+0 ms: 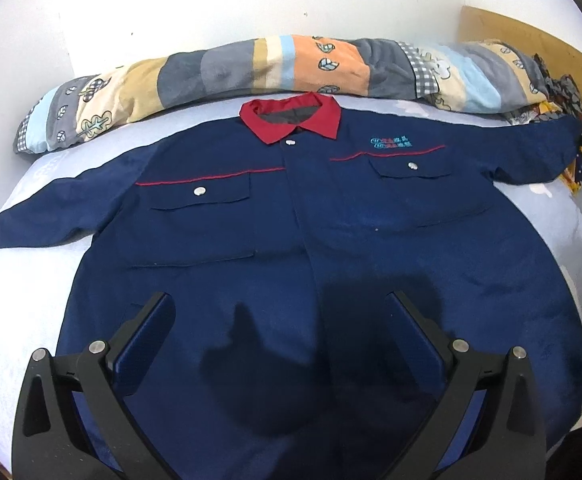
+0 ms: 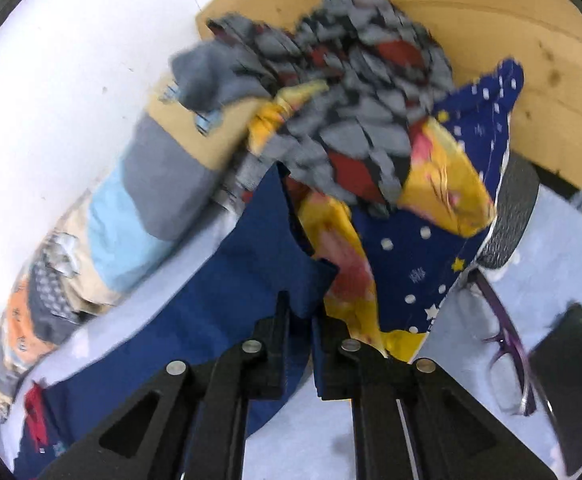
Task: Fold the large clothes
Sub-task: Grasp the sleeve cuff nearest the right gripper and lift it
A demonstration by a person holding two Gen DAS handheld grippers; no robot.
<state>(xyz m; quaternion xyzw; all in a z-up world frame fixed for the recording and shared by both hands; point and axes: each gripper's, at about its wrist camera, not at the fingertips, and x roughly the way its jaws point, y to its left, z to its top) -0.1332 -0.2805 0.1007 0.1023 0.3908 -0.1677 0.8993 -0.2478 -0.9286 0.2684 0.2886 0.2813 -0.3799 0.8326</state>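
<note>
A navy work shirt [image 1: 311,216] lies face up and spread flat on the bed [image 1: 15,304], collar toward the rolled quilt [image 1: 251,68], sleeves running left to right. The left gripper [image 1: 281,312] hovers over the hem with fingers wide open, holding nothing. The right gripper [image 2: 301,312] is clamped on the shirt's right sleeve [image 2: 251,264] cuff, so that sleeve likely folds inward across the chest first

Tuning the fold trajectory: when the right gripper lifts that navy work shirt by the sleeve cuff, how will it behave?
Likely floppy: the navy work shirt lies limp and flat on the bed, so the sleeve should drape from the right hand-held gripper. Probably light, though pockets and collar add bulk. The body may drag across the sheet rather than lift cleanly.
</note>
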